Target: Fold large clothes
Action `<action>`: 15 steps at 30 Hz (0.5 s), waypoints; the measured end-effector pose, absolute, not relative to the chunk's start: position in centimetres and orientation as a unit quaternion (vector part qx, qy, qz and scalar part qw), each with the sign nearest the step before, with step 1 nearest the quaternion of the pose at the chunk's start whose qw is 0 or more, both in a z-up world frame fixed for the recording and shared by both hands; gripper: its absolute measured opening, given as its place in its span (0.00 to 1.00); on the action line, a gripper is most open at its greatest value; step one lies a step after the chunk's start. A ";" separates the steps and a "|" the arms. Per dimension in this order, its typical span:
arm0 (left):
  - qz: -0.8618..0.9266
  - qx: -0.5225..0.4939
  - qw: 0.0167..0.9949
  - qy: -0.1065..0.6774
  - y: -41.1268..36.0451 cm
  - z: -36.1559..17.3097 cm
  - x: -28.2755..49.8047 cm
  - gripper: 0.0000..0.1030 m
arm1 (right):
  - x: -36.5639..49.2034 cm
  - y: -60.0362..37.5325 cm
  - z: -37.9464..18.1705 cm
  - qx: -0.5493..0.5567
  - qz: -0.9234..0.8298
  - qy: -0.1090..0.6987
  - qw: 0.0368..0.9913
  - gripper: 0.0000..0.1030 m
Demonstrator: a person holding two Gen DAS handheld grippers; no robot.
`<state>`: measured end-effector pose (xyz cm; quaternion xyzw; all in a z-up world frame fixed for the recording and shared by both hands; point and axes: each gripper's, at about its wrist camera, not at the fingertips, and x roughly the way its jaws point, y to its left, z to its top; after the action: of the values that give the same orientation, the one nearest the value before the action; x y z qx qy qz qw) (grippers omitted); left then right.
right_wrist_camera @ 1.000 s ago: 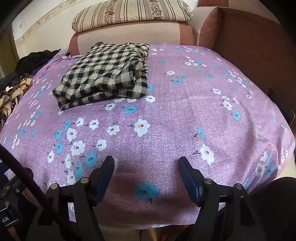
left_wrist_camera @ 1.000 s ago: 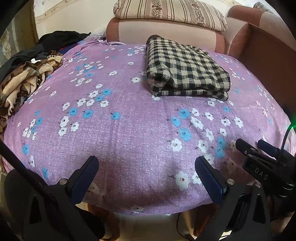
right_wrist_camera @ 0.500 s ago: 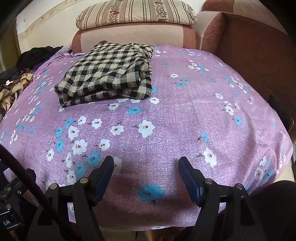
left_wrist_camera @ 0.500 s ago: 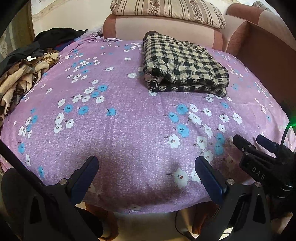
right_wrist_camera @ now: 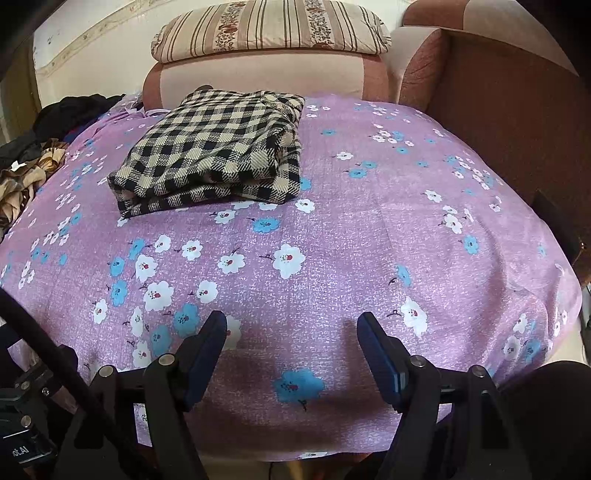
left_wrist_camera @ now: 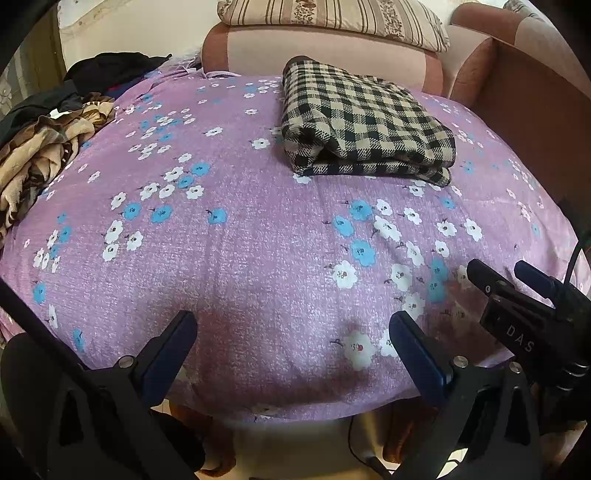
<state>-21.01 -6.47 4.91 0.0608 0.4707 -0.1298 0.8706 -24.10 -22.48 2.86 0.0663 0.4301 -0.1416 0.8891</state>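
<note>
Both claws gaping wide, gripping nothing: left claw [left_wrist_camera: 293,326] hanging over the near edge of the bench, right claw [right_wrist_camera: 291,328] doing likewise, fingers [right_wrist_camera: 207,343] spread well apart. Lying far ahead of both claws, well apart from them: checked garment [left_wrist_camera: 364,123], black and beige, folded into a thick rectangle; sitting ahead and to the right of the left claw, ahead and to the left of the right claw [right_wrist_camera: 218,155]. Resting flat on the purple floral cloth [left_wrist_camera: 258,240] covering the bench. Peeking in at the right of the left claw: the other claw's dark body marked DAS. Heaping up far to the left: pile of brown and black clothes [left_wrist_camera: 44,147]. Standing beyond the garment: pink sofa [left_wrist_camera: 325,51], striped cushion [right_wrist_camera: 273,27] lying on top.
</note>
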 end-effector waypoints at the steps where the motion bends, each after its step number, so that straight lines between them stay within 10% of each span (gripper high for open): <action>1: -0.130 0.061 0.870 0.471 -6.5 4.9 -21.0 1.00 | -24.0 -22.6 2.9 0.066 -0.140 0.430 0.889 0.76; 15: -0.130 0.062 0.866 0.479 -6.6 4.6 -20.9 1.00 | -24.1 -22.4 2.9 0.063 -0.140 0.428 0.891 0.76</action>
<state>-20.89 -6.62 4.63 0.0617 0.4788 -0.1299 0.8661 -24.09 -22.40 2.93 0.0627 0.4279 -0.1403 0.8907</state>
